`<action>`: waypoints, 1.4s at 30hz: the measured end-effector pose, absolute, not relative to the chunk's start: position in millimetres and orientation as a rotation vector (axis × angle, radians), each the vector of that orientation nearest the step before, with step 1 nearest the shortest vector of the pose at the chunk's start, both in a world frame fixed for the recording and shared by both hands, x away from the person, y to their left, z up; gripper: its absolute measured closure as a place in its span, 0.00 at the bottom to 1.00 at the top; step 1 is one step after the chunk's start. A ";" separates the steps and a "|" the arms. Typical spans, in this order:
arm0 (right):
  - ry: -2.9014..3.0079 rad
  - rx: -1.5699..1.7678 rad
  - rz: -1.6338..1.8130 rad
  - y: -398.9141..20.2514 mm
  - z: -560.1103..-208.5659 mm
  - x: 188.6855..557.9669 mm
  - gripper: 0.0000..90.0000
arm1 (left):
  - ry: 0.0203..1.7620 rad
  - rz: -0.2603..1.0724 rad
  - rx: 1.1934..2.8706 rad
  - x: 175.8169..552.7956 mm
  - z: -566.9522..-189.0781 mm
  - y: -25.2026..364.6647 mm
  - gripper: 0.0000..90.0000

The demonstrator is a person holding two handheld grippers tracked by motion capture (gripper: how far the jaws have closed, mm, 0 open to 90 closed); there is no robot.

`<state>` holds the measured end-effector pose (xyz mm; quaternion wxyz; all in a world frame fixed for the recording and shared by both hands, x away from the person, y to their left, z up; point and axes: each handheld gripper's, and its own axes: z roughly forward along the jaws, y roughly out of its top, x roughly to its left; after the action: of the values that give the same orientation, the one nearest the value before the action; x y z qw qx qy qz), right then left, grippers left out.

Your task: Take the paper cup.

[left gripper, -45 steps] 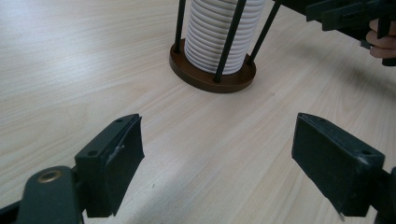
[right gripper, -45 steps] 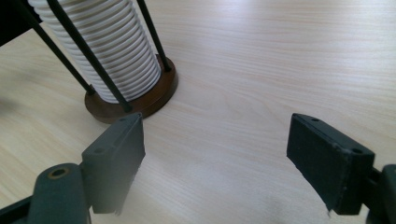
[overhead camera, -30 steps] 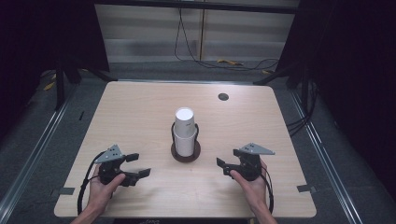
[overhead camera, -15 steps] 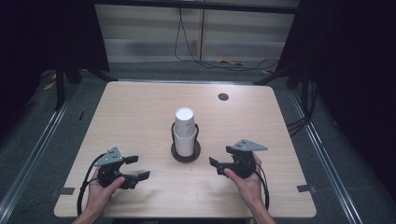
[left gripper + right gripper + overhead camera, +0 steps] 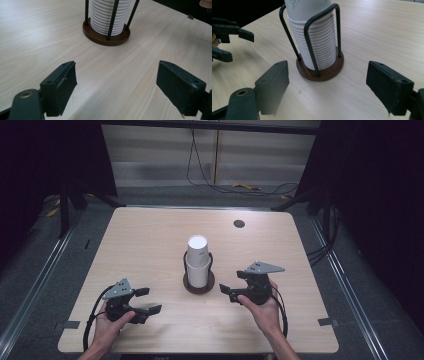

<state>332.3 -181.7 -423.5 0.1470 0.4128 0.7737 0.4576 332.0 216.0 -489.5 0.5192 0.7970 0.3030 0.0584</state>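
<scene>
A stack of white paper cups (image 5: 198,259) stands in a black wire holder on a round brown base (image 5: 199,286) at the table's middle. My right gripper (image 5: 231,284) hovers just right of the base, pointing at it. It is open and its jaws have just been closing a little, with nothing between them. In the right gripper view the cups (image 5: 317,47) rise straight ahead of my right gripper (image 5: 327,75). My left gripper (image 5: 148,300) rests near the front left, open and empty. The left gripper view has the base (image 5: 106,37) ahead of my left gripper (image 5: 117,72).
A small dark round hole (image 5: 239,224) sits at the table's far right. Grey tape marks the front corners (image 5: 66,325). Bare wood (image 5: 150,245) surrounds the holder. In the right gripper view the other gripper (image 5: 227,37) shows at the left.
My right gripper has risen a little and moved left, closer to the cup holder. The left gripper and the cups have stayed where they were.
</scene>
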 end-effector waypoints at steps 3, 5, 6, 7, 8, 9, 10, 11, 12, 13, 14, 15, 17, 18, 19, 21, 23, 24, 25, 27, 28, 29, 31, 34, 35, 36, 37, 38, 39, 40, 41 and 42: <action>2.235 1.178 1.326 -180.1 -420.6 334.6 0.21 | 0.732 0.144 1.910 332.3 -490.0 216.2 0.18; 2.242 1.156 1.326 -175.9 -415.4 337.8 0.25 | 0.735 0.144 1.910 332.0 -489.9 216.4 0.18; 2.249 1.144 1.329 -174.3 -413.8 339.2 0.25 | 0.734 0.145 1.908 331.9 -490.0 216.4 0.18; 2.252 1.136 1.334 -172.8 -412.3 340.6 0.25 | 0.736 0.146 1.910 332.1 -490.1 216.5 0.18; 2.254 1.128 1.342 -171.0 -410.6 341.9 0.24 | 0.739 0.145 1.910 332.2 -490.2 216.4 0.18; 2.255 1.124 1.342 -169.1 -409.2 343.2 0.23 | 0.737 0.145 1.910 332.3 -490.3 216.4 0.18; 2.252 1.115 1.343 -167.2 -407.9 344.4 0.23 | 0.736 0.145 1.911 332.3 -490.3 216.4 0.18; 2.256 1.105 1.337 -164.7 -407.5 345.8 0.23 | 0.738 0.144 1.908 332.3 -490.3 216.3 0.18; 2.272 1.096 1.315 -162.1 -406.9 347.4 0.22 | 0.740 0.144 1.908 332.1 -490.3 216.6 0.18; 2.269 1.091 1.316 -160.3 -405.4 348.1 0.22 | 0.737 0.148 1.912 332.0 -490.0 217.1 0.18; 2.257 1.092 1.339 -159.6 -403.5 348.6 0.22 | 0.734 0.149 1.910 331.9 -489.9 217.3 0.18; 2.251 1.086 1.348 -158.6 -401.4 349.2 0.21 | 0.737 0.147 1.908 331.8 -489.8 217.7 0.18; 2.245 1.080 1.348 -156.7 -397.5 350.8 0.19 | 0.737 0.150 1.907 332.4 -489.7 218.5 0.18; 2.251 1.072 1.347 -156.1 -395.5 352.2 0.19 | 0.737 0.154 1.909 332.5 -489.5 219.2 0.18; 2.254 1.071 1.356 -155.8 -393.5 353.5 0.19 | 0.738 0.154 1.906 332.5 -489.3 219.5 0.18; 2.255 1.069 1.360 -154.9 -389.9 356.2 0.18 | 0.741 0.153 1.906 332.9 -489.5 219.9 0.18; 2.272 1.061 1.354 -152.6 -387.2 361.1 0.17 | 0.742 0.155 1.907 333.4 -489.7 219.7 0.18; 2.272 1.061 1.354 -151.3 -385.8 363.4 0.17 | 0.743 0.154 1.906 333.4 -489.7 219.5 0.18; 2.275 1.059 1.357 -149.6 -384.7 366.0 0.17 | 0.741 0.156 1.907 333.4 -489.6 219.5 0.18; 2.278 1.050 1.370 -145.6 -382.2 370.5 0.17 | 0.738 0.158 1.908 333.1 -489.5 219.3 0.18; 2.284 1.040 1.373 -143.4 -380.8 372.7 0.17 | 0.737 0.159 1.909 333.0 -489.4 219.2 0.18; 2.283 1.038 1.374 -141.2 -379.2 374.3 0.17 | 0.735 0.160 1.909 333.0 -489.6 219.0 0.18; 2.289 1.022 1.377 -136.9 -376.3 377.6 0.18 | 0.735 0.164 1.910 332.7 -489.5 219.0 0.18; 2.295 1.009 1.371 -131.2 -372.4 383.0 0.19 | 0.732 0.168 1.915 332.2 -489.2 219.3 0.18; 2.292 1.002 1.378 -129.7 -371.5 384.5 0.20 | 0.732 0.168 1.916 332.0 -489.1 219.5 0.18; 2.292 0.995 1.378 -128.2 -370.7 386.1 0.21 | 0.732 0.168 1.916 332.0 -489.1 219.5 0.18; 2.295 0.995 1.382 -126.7 -370.4 387.7 0.21 | 0.732 0.166 1.916 332.1 -489.5 219.1 0.18; 2.294 0.992 1.389 -125.1 -370.3 389.0 0.22 | 0.733 0.167 1.918 332.4 -489.6 219.0 0.18; 2.301 0.988 1.382 -123.4 -370.4 390.6 0.22 | 0.733 0.165 1.916 332.4 -489.6 218.9 0.18; 2.301 0.988 1.382 -123.4 -370.4 390.6 0.22 | 0.733 0.165 1.916 332.4 -489.6 218.9 0.18; 2.305 0.988 1.372 -121.6 -370.0 392.3 0.22 | 0.734 0.167 1.918 332.3 -489.4 219.1 0.18; 2.303 0.987 1.384 -120.9 -369.6 393.7 0.22 | 0.734 0.166 1.916 332.1 -489.3 219.1 0.18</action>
<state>393.7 -120.9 -369.6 0.1391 0.3415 0.7968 0.4787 332.1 219.1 -489.3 0.5156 0.7976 0.3054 0.0692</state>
